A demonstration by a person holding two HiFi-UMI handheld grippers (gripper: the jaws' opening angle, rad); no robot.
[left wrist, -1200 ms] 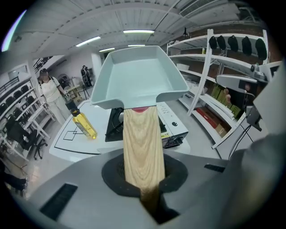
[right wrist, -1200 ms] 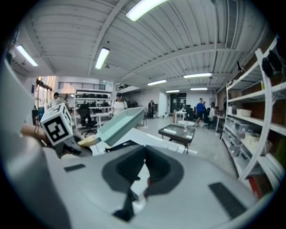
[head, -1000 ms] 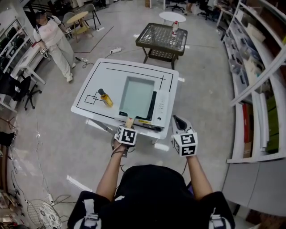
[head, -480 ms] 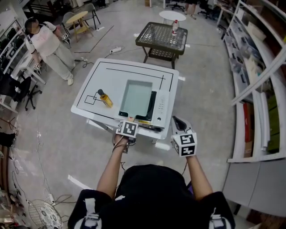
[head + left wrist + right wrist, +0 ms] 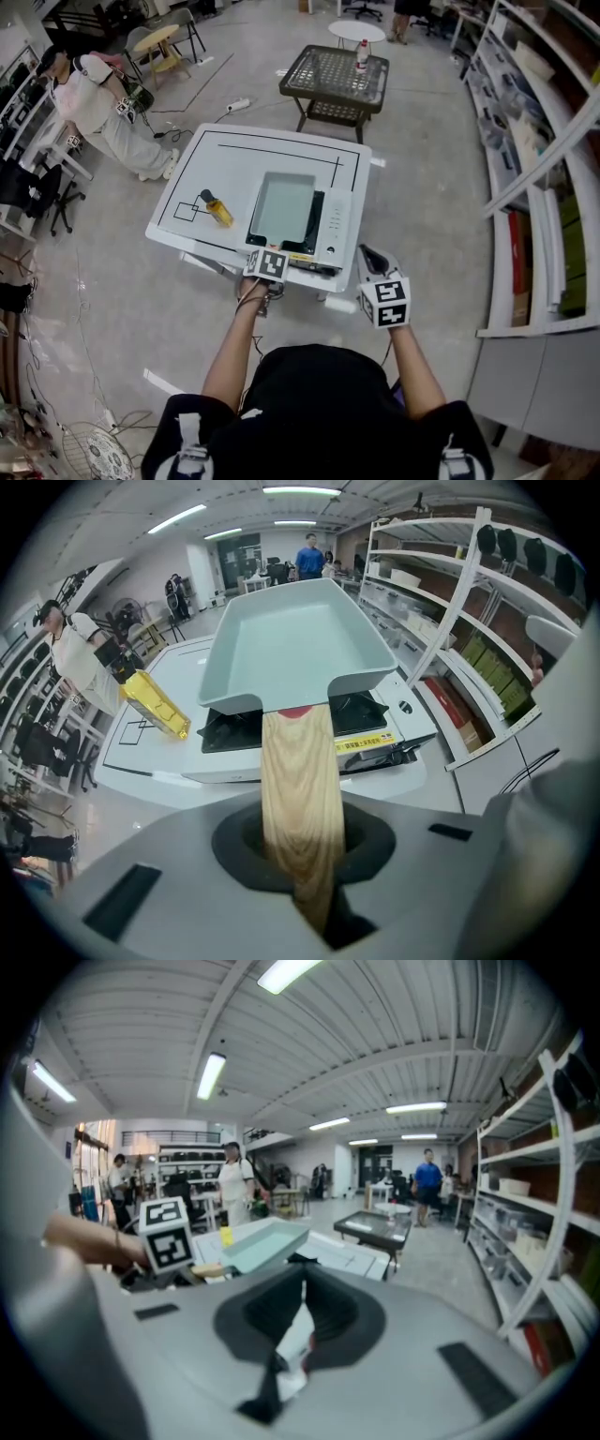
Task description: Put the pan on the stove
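Fingers (image 5: 234, 850) of the left gripper (image 5: 302, 853), narrow and just eased slightly, clamp the wooden handle (image 5: 298, 780) of the pan (image 5: 291, 649); the right gripper (image 5: 302, 1314) has its fingers (image 5: 336, 1309) together, empty. The yellow label (image 5: 370, 745) on the stove (image 5: 361, 710) is unreadable.

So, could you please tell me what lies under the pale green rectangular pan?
Under the pale green rectangular pan lies the black-topped white stove, its black top showing only past the pan's edges. The rest of the cooking surface is covered by the pan.

A yellow bottle (image 5: 217, 209) sits on the white table (image 5: 244, 159); beyond, a clear bottle (image 5: 361, 56) stands on a black mesh table (image 5: 323, 80).
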